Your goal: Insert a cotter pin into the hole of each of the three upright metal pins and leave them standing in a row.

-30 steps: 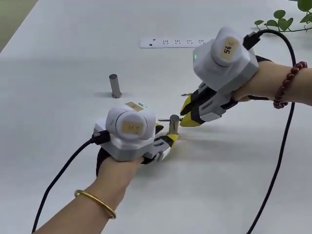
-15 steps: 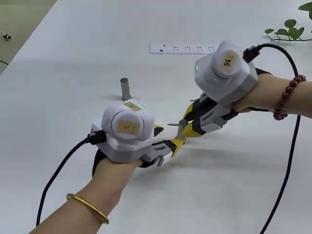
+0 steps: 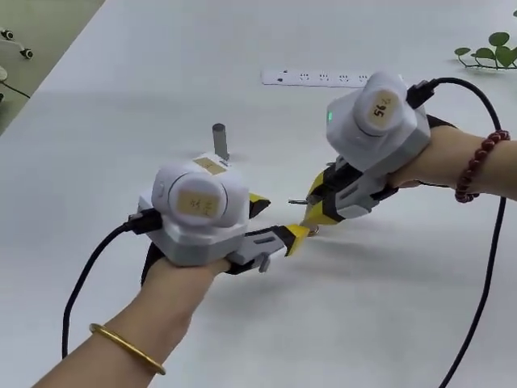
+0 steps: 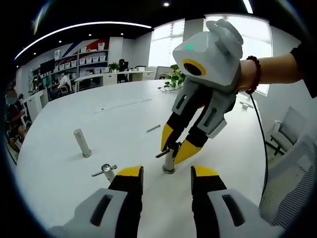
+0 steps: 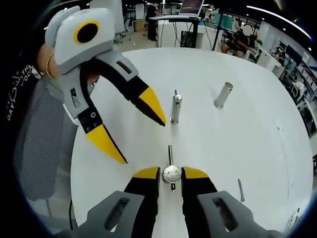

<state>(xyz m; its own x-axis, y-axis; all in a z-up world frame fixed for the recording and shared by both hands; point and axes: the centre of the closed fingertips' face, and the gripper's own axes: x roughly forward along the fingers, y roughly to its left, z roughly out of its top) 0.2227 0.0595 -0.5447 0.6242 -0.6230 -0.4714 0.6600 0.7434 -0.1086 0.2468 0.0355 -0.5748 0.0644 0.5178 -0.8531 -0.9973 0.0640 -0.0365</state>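
In the right gripper view my right gripper [image 5: 172,173] is shut on the round top of an upright metal pin [image 5: 172,173] with a cotter pin [image 5: 170,154] through it. The left gripper view has the same pin [image 4: 169,162] standing just ahead of my open left gripper [image 4: 167,172], the right gripper [image 4: 177,146] pinching its top. A second upright pin [image 4: 106,171] to the left carries a cotter pin. A bare third pin [image 4: 81,143] stands farther left. In the head view the left gripper [image 3: 275,218] faces the right gripper [image 3: 313,215], with the bare pin [image 3: 219,139] beyond.
A loose cotter pin [image 4: 152,128] lies on the white table beyond the pins. A white power strip [image 3: 315,78] lies at the far side and a plant [image 3: 493,50] sits at the far right. Black cables trail from both grippers.
My left gripper has opened and drawn back a little from the pin it was alongside. The right gripper stays at the pin's top. The head camera has shifted.
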